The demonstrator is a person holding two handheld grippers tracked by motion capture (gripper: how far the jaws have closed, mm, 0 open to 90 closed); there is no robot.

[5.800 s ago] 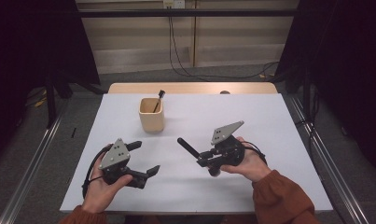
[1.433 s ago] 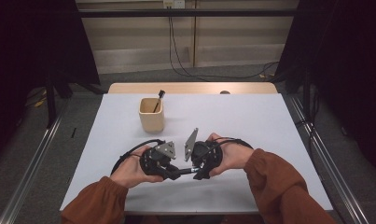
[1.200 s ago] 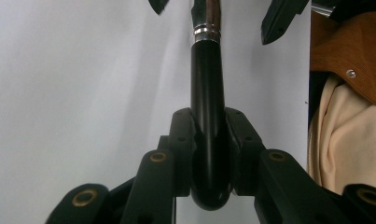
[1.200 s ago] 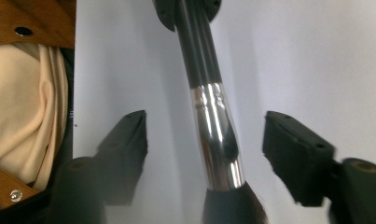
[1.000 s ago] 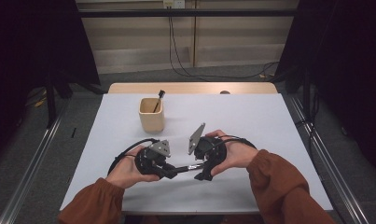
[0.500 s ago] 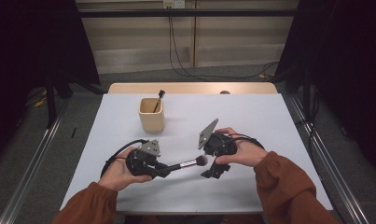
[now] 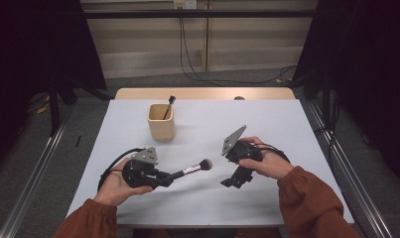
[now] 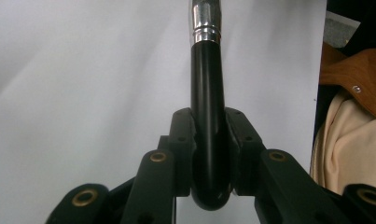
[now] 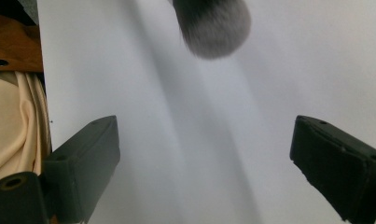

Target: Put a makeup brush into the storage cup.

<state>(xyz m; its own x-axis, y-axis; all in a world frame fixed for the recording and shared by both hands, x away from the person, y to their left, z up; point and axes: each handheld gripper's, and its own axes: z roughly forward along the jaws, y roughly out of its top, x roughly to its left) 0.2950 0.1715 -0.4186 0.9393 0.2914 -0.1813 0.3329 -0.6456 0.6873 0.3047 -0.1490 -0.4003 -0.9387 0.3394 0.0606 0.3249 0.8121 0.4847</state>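
Note:
A makeup brush (image 7: 190,170) with a black handle (image 8: 209,116), a silver ferrule and a soft grey head (image 9: 213,23) lies level just above the white table. My left gripper (image 7: 164,179) is shut on the end of that handle, and in the left gripper view its pads (image 8: 181,140) clamp it on both sides. My right gripper (image 7: 232,181) stands open to the right of the brush head. Its jaws have just been opening, and nothing is between them (image 9: 204,154).
A light wooden cup (image 7: 161,122) stands at the back left of the white table (image 7: 267,124), with another dark brush (image 7: 168,105) leaning in it. A wooden chair back with beige cloth (image 8: 349,135) sits past the table's near edge.
The hands have drawn apart. The brush went left with my left gripper, while my right gripper released the head end and pulled away to the right.

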